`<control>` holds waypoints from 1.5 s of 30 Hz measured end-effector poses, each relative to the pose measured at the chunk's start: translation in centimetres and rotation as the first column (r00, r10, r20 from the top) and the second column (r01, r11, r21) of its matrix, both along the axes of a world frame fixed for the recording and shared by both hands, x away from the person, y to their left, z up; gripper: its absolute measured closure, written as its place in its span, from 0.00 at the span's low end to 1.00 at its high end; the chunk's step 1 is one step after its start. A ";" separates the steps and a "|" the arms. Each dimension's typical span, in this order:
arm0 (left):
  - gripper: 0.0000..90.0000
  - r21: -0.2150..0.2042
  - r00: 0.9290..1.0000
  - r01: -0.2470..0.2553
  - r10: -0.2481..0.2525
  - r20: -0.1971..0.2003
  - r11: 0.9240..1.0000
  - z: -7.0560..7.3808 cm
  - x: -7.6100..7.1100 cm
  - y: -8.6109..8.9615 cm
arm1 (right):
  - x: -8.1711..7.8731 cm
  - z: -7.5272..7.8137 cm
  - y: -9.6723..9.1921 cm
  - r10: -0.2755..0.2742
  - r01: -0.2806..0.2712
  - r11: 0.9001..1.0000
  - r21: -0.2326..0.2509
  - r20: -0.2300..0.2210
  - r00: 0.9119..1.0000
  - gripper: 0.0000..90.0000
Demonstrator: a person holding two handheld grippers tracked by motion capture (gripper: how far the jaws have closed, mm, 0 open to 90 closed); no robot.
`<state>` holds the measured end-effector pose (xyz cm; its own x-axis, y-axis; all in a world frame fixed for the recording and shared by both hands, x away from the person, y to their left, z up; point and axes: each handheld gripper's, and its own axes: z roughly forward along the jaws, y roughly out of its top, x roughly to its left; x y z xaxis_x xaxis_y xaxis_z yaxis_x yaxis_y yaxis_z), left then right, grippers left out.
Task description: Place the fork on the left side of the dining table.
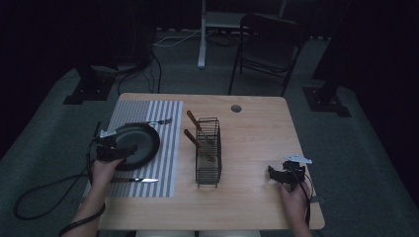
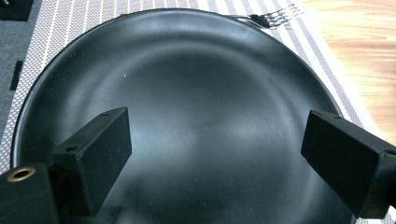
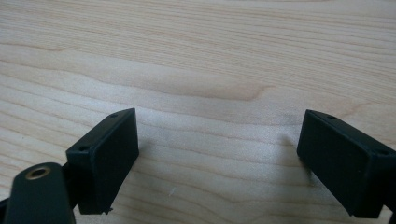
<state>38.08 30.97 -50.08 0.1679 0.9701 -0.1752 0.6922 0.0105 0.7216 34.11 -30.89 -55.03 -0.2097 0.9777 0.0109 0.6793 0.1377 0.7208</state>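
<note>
While the left gripper [image 2: 215,154] hovers with jaws spread wide over the black plate [image 1: 136,139] on the striped placemat [image 1: 168,148] at the counter's [image 1: 257,148] left edge, the right gripper [image 3: 217,158], jaws likewise apart and holding nothing, sits over bare wood near the right front corner. Fork [image 1: 159,121] beyond plate; knife [image 1: 136,180] in front; wire rack [image 1: 208,153] at centre.

Wide bare stretch of light wooden table [image 1: 257,143] right of the black wire rack [image 1: 208,158]; right gripper [image 3: 217,158] hovers there, jaws apart, only wood grain between them. Rack stands mid-table with two wooden-handled utensils [image 1: 193,129] sticking up-left, blocking a straight left-right pass. Left side crowded: round black plate [image 2: 187,116] on striped grey-white placemat [image 1: 168,148], fork [image 2: 275,16] just beyond it, knife [image 1: 136,180] just nearer. Left gripper [image 2: 217,158] sits over plate, jaws spread.
</note>
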 end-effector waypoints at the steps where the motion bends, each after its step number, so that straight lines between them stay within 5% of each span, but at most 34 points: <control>1: 0.10 -0.004 1.000 0.000 0.000 0.003 1.000 0.0 -0.2 0.1 | 0.0 0.0 0.0 0.000 0.000 1.000 0.000 0.000 1.000 0.14; 22: 0.10 -0.027 0.998 -0.002 0.004 0.061 1.000 -0.2 -5.8 0.7 | 0.0 0.0 0.0 -0.002 0.002 1.000 0.002 0.000 1.000 0.14; 32: 0.10 0.034 0.996 -0.013 0.010 0.084 0.999 -0.7 -8.2 0.6 | 0.0 0.0 0.0 -0.002 0.002 1.000 0.002 -0.001 1.000 0.14; 45: 0.10 0.060 0.993 -0.072 0.066 0.097 0.996 -1.6 -11.6 0.8 | 0.0 0.0 0.0 -0.002 0.002 1.000 0.001 -0.001 1.000 0.14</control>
<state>26.43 31.73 -51.66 0.1136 0.9885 -0.0997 0.6197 0.0080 0.7848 34.11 -30.88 -55.01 -0.2080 0.9781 0.0126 0.6804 0.1354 0.7202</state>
